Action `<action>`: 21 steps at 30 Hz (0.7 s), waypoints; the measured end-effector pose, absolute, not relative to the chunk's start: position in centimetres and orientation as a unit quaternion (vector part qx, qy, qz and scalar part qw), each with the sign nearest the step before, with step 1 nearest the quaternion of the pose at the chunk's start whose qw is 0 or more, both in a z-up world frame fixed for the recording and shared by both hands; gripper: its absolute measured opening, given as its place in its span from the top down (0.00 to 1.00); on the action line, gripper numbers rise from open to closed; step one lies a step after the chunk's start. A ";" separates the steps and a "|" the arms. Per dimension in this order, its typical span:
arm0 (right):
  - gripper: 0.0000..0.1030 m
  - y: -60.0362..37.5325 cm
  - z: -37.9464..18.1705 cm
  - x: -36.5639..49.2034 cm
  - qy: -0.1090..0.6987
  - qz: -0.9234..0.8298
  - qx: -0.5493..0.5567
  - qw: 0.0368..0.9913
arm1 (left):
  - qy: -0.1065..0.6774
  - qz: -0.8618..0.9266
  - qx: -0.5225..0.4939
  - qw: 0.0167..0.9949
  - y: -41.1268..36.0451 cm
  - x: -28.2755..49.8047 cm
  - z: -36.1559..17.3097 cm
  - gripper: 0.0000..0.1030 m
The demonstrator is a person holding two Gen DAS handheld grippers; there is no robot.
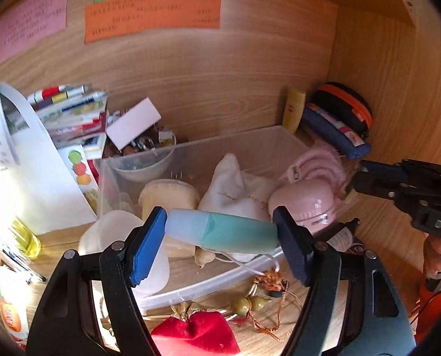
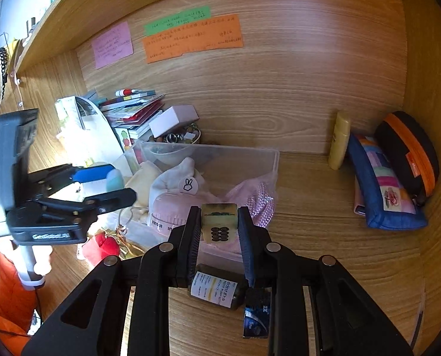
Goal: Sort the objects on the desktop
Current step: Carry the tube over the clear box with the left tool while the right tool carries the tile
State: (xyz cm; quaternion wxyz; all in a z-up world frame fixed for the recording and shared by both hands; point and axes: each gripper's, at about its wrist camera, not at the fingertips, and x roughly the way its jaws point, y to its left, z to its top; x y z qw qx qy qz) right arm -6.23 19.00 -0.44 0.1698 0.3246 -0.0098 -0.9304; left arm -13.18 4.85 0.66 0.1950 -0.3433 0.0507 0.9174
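Seen from the left wrist camera, the left gripper (image 1: pixel 220 234) has its two blue-padded fingers closed on the ends of a small teal and white bottle (image 1: pixel 220 231), held lying sideways. The bottle hangs over the near part of a clear plastic bin (image 1: pixel 190 289), probably so it can be dropped in with the other toiletries. Inside the bin lie a cream-coloured jar (image 1: pixel 168 197), a white cloth pouch (image 1: pixel 235 187), a pink round timer (image 1: pixel 305 204) and a pink knitted item (image 1: pixel 321 163). In front of the bin, on the wooden desk (image 1: pixel 377 237), sit a red velvet pouch (image 1: pixel 195 336) and a beaded tassel charm (image 1: pixel 259 299), not yet sorted. A yellow tube (image 1: pixel 293 111), a blue patchwork pencil case (image 1: pixel 336 132) and a black and orange zip case (image 1: pixel 343 103) stand against the back right corner, apparently already tidied aside. Coloured sticky notes (image 1: pixel 152 14) are fixed to the back panel. The right gripper (image 1: pixel 357 184) reaches in from the right edge.

Seen from the right wrist camera, the right gripper (image 2: pixel 219 228) is closed narrowly on a yellowish mahjong tile (image 2: pixel 219 222), its dotted face towards the camera, held near the front right of the clear plastic bin (image 2: pixel 275 160), whether just over the rim or short of it I cannot tell. On the desk beneath the fingers lie a dark labelled bottle (image 2: pixel 216 287) on its side and a blue battery pack (image 2: pixel 256 320), waiting their turn. The left gripper (image 2: pixel 113 184) shows at left, clamping the teal and white bottle (image 2: pixel 115 179) at the bin's left end. A stack of books and papers (image 2: pixel 131 109) leans behind the bin.
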 end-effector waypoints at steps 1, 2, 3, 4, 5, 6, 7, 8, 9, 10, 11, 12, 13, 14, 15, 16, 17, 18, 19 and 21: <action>0.78 18.9 -0.5 -6.2 -0.008 -0.930 0.325 0.171 | 0.055 0.918 -0.343 0.192 5.0 -13.2 0.5 0.29; 0.78 18.8 -0.5 -6.3 -0.006 -0.930 0.325 0.173 | 0.056 0.917 -0.344 0.193 5.0 -13.3 0.5 0.29; 0.78 18.7 -0.6 -6.4 -0.004 -0.929 0.326 0.174 | 0.054 0.917 -0.344 0.195 5.1 -13.3 0.4 0.29; 0.78 18.6 -0.6 -6.4 -0.003 -0.929 0.326 0.174 | 0.054 0.917 -0.343 0.195 5.1 -13.3 0.4 0.29; 0.78 18.5 -0.7 -6.6 -0.002 -0.928 0.328 0.175 | 0.054 0.917 -0.343 0.194 5.1 -13.4 0.3 0.29; 0.78 18.4 -0.9 -6.9 -0.001 -0.927 0.332 0.175 | 0.053 0.917 -0.343 0.195 5.2 -13.4 0.3 0.29; 0.78 18.3 -1.1 -7.1 -0.001 -0.925 0.337 0.174 | 0.054 0.917 -0.343 0.195 5.2 -13.4 0.3 0.29; 0.78 18.2 -1.2 -7.2 -0.002 -0.924 0.340 0.174 | 0.054 0.917 -0.343 0.195 5.2 -13.5 0.3 0.29; 0.78 18.1 -1.5 -7.5 -0.003 -0.922 0.345 0.175 | 0.054 0.917 -0.343 0.195 5.3 -13.5 0.2 0.29; 0.78 18.1 -1.5 -7.5 -0.003 -0.922 0.345 0.175 | 0.054 0.917 -0.343 0.196 5.2 -13.5 0.2 0.29; 0.78 18.0 -1.5 -7.5 -0.002 -0.923 0.343 0.174 | 0.054 0.917 -0.343 0.197 5.2 -13.4 0.2 0.29; 0.78 18.0 -1.4 -7.4 -0.002 -0.924 0.342 0.173 | 0.052 0.917 -0.343 0.195 5.2 -13.5 0.2 0.29; 0.78 18.0 -1.4 -7.4 -0.001 -0.924 0.341 0.172 | 0.051 0.917 -0.344 0.196 5.2 -13.5 0.2 0.29; 0.78 18.0 -1.3 -7.4 0.000 -0.925 0.339 0.170 | 0.051 0.917 -0.344 0.197 5.2 -13.5 0.2 0.29; 0.78 18.0 -1.3 -7.4 0.002 -0.926 0.338 0.168 | 0.050 0.917 -0.344 0.197 5.2 -13.5 0.3 0.29; 0.78 17.9 -1.2 -7.4 0.005 -0.927 0.337 0.167 | 0.049 0.916 -0.345 0.198 5.2 -13.5 0.3 0.29; 0.78 17.8 -1.1 -7.4 0.006 -0.927 0.335 0.166 | 0.047 0.916 -0.345 0.198 5.1 -13.4 0.3 0.29; 0.78 17.7 -1.0 -7.5 0.008 -0.928 0.333 0.165 | 0.046 0.917 -0.344 0.198 5.0 -13.4 0.3 0.29; 0.78 17.7 -0.9 -7.6 0.009 -0.929 0.332 0.165 | 0.044 0.917 -0.343 0.199 4.9 -13.3 0.4 0.29; 0.78 17.6 -0.8 -8.2 0.008 -0.930 0.330 0.162 | 0.041 0.919 -0.339 0.198 4.8 -13.1 0.6 0.29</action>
